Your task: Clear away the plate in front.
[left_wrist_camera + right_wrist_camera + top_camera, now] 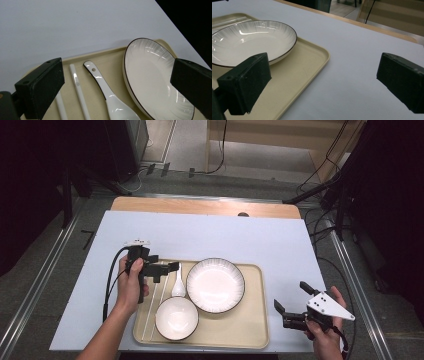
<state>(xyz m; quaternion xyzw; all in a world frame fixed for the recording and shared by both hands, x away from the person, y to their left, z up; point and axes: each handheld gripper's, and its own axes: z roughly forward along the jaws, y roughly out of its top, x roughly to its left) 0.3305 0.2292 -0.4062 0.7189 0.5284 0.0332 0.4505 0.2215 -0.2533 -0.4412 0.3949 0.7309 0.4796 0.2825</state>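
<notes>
A beige tray (252,320) lies on the white table cover and holds a white plate (215,285) with a dark rim, a white bowl (176,318), a white ceramic spoon (178,282) and white chopsticks (152,302). My left gripper (167,271) hovers open over the tray's far left corner, above the spoon handle and chopstick ends. In the left gripper view the spoon (105,90), the chopsticks (78,92) and the plate (152,75) lie between its spread jaws. My right gripper (290,295) stands open just right of the tray, holding nothing; its view looks across the tray edge (312,57) to the plate (249,40).
The white cover (225,235) stretches bare behind and to the right of the tray. A wooden table edge (200,206) runs along the back. Cables and dark stands crowd the floor beyond, and metal rails (35,285) flank the table.
</notes>
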